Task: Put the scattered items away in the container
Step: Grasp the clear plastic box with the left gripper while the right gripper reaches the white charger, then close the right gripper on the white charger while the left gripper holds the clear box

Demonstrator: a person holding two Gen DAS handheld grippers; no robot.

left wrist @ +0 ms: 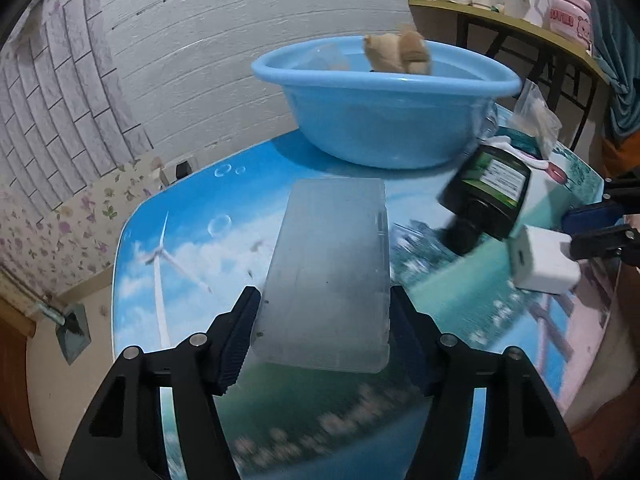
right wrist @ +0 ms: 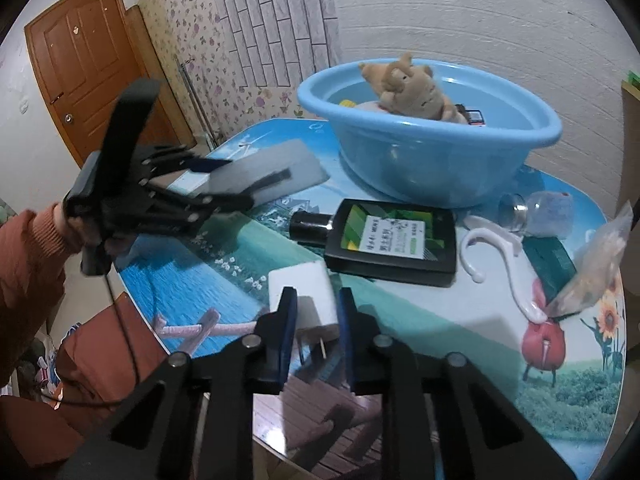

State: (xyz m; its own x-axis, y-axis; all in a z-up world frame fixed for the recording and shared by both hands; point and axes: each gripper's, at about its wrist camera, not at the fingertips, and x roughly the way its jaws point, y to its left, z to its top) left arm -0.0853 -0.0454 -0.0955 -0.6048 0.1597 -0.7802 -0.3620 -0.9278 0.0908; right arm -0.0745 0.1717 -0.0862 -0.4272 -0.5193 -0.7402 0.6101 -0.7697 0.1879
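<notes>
My left gripper [left wrist: 326, 316] is shut on a clear frosted plastic case [left wrist: 332, 264] and holds it above the table, short of the blue basin [left wrist: 384, 120]. The case [right wrist: 276, 168] and the left gripper [right wrist: 244, 176] also show in the right wrist view. My right gripper [right wrist: 316, 320] is shut on a white charger plug [right wrist: 304, 296], its prongs toward the camera. The plug [left wrist: 544, 260] shows at the right of the left wrist view. The basin [right wrist: 432, 152] holds a tan plush toy [right wrist: 412, 92] and small items.
On the picture-printed table [right wrist: 400, 312] lie a black flat bottle [right wrist: 392, 236], a white hook [right wrist: 500, 256], a clear glass bottle [right wrist: 536, 212], a dark green box [right wrist: 548, 260] and a plastic bag [right wrist: 600, 256]. A side table [left wrist: 520, 28] stands at the right; a door [right wrist: 88, 56] at the left.
</notes>
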